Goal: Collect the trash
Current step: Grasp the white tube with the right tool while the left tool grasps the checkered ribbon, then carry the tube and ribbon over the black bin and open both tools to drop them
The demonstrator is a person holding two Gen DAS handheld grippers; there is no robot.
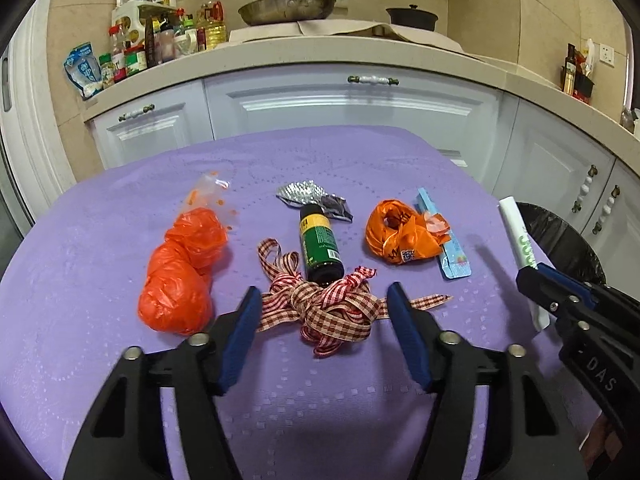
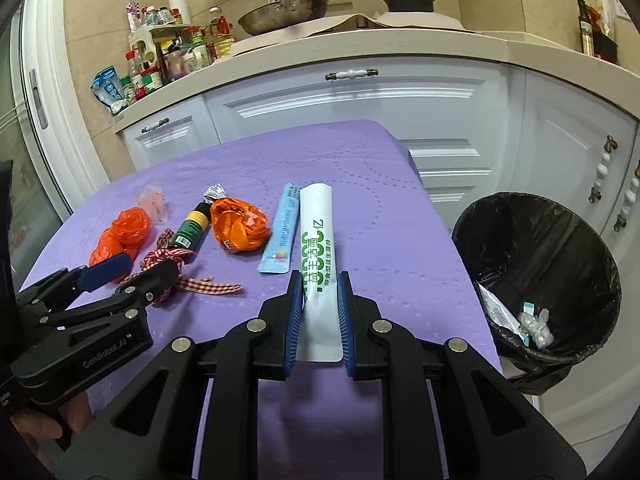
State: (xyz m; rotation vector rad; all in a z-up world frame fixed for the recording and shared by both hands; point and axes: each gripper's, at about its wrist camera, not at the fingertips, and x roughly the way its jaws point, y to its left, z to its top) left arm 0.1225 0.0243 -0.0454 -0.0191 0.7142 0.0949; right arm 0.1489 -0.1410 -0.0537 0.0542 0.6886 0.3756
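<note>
1. Far left on the purple tablecloth (image 1: 120, 380) lies a knotted red plastic bag (image 1: 180, 272), with a small clear bag (image 1: 208, 196) just behind it. Neither is touched; they can wait.
2. The left gripper (image 1: 320, 312) stands with its jaws apart on either side of the red-and-white gingham ribbon (image 1: 324, 308). The pads do not press the tangle, so nothing is held yet. For a clean pickup, I would lower the tips to the cloth and close on the thick knotted middle, not on a loose tail, which would trail and could drag its neighbour along.
3. That neighbour is the small dark bottle with a green label (image 1: 320, 244), lying on its side with its base touching the ribbon's far edge. Crumpled foil wrappers (image 1: 316, 200) sit just beyond its cap.
4. Next comes a crumpled orange plastic bag (image 1: 400, 236), with a light blue sachet (image 1: 448, 240) just beside it.
5. The right gripper (image 2: 320, 316) is clamped on the lower part of a white stick sachet with green lettering (image 2: 316, 240), which stands up between the pads, clear of the cloth.
6. Off the table's right edge stands the black-lined trash bin (image 2: 560, 240), already holding a few wrappers. Carry the sachet well over the rim before letting go; it is light and could flutter aside.
</note>
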